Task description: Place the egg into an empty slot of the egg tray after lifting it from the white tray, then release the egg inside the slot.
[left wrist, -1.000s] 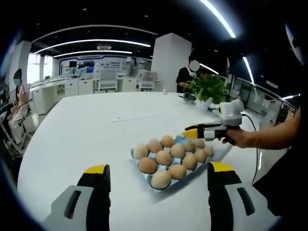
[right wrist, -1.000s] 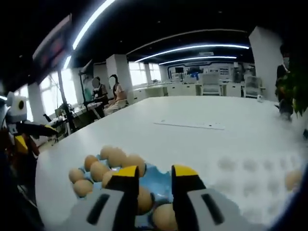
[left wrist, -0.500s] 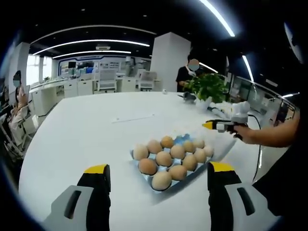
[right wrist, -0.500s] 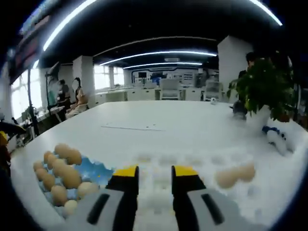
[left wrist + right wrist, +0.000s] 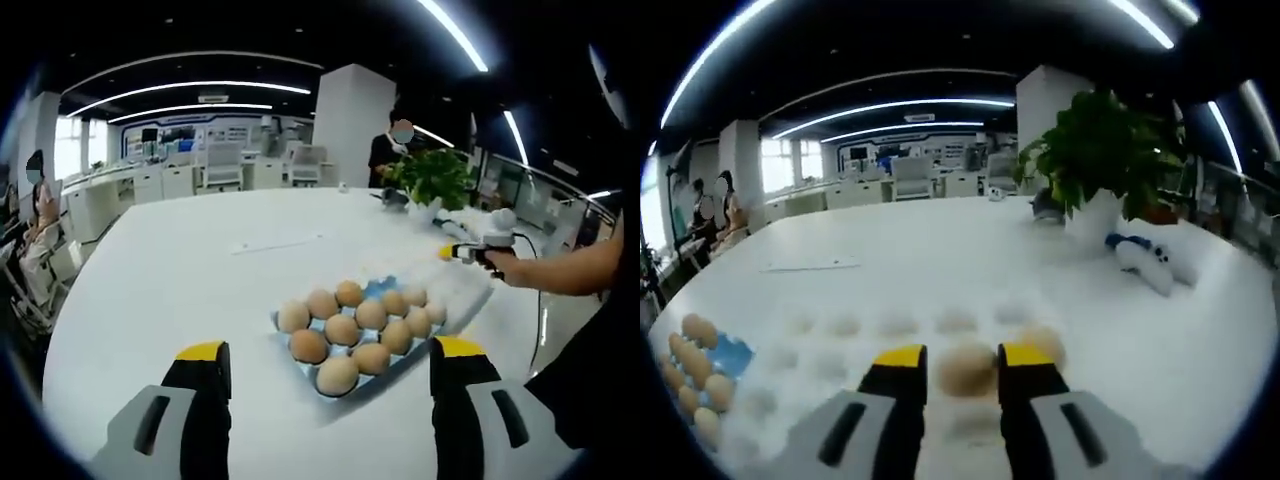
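Hovering over the white tray (image 5: 840, 330), the right tongs (image 5: 962, 358) gape around an egg (image 5: 965, 370), contact unclear. Left tongs (image 5: 322, 352) stand wide and empty before the egg tray (image 5: 375, 300) on the roomy counter (image 5: 180, 270).

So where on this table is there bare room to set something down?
The wide white table is bare left of and behind the blue egg tray, up to the plant. It's crowded where the egg tray meets the white tray.
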### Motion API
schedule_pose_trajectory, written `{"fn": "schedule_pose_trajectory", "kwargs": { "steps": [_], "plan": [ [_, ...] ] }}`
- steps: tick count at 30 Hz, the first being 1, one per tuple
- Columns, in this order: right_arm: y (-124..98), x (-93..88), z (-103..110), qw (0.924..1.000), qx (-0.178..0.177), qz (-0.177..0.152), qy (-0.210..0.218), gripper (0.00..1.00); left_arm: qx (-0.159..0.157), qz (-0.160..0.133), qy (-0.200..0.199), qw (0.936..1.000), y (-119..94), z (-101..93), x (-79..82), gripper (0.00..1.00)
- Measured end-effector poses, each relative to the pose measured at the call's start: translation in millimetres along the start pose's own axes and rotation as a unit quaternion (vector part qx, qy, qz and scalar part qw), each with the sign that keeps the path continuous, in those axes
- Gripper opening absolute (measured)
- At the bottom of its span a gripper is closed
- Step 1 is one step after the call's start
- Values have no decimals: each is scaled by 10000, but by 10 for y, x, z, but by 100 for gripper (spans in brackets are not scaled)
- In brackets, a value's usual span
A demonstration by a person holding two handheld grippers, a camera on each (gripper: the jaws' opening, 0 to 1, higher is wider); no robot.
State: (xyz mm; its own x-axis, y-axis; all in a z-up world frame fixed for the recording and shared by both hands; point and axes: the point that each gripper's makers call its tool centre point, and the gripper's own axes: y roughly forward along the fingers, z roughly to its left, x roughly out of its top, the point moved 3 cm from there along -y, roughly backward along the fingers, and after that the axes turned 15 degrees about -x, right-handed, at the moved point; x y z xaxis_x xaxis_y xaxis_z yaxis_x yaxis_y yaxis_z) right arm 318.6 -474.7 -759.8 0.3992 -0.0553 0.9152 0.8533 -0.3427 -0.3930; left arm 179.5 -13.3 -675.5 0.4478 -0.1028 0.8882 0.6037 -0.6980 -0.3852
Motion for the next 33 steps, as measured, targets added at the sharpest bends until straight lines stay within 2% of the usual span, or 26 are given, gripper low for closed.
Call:
{"fn": "schedule_pose_trajectory", "kwargs": {
  "steps": [2, 3, 4, 8, 10, 12, 14, 18, 23, 27, 29, 30, 31, 33],
  "plan": [
    [52, -61, 12, 9999, 27, 123, 20, 30, 19, -15, -4, 10000, -13, 2, 5, 82],
    [69, -91, 17, 9999, 25, 119, -118, 30, 35, -10, 9, 10000, -17, 5, 5, 82],
    [80, -51, 13, 9999, -11, -18, -152, 29, 54, 0, 12, 10000, -25, 11, 1, 82],
    [77, -37, 15, 10000, -49, -44, -65, 26, 119, -29, -29, 9999, -49, 30, -9, 82],
    [61, -31, 23, 9998, -60, -81, -150, 26, 135, -37, -35, 9999, -57, 33, -18, 83],
    [22, 28, 21, 9992, -92, -262, -277, 25, 136, -62, -66, 9999, -67, 30, -24, 84],
    [-52, 145, 25, 9988, -45, -465, -125, 25, 156, -49, -49, 9999, -77, 33, -34, 84],
    [-155, 262, 113, 9980, 171, -602, -115, 25, 121, -32, -67, 9999, -73, 27, -58, 85],
    [-387, 356, 387, 9956, 583, -735, -1, 25, 71, -22, -41, 10000, -65, 4, -57, 87],
    [-565, 400, 698, 9910, 1022, -842, -182, 25, 62, -12, -29, 10000, -73, 7, -62, 88],
    [-615, 408, 797, 9897, 1142, -843, -154, 25, 40, -35, -39, 10000, -74, -1, -60, 88],
    [-625, 376, 877, 9872, 1370, -786, -233, 25, 33, -35, -42, 10000, -75, -1, -63, 88],
    [-632, 370, 901, 9865, 1416, -779, -259, 25, 35, -30, -43, 10000, -75, -1, -65, 88],
    [-707, 348, 1083, 9834, 1603, -779, -331, 26, 47, -34, -49, 10000, -79, 4, -73, 88]
  ]
}}
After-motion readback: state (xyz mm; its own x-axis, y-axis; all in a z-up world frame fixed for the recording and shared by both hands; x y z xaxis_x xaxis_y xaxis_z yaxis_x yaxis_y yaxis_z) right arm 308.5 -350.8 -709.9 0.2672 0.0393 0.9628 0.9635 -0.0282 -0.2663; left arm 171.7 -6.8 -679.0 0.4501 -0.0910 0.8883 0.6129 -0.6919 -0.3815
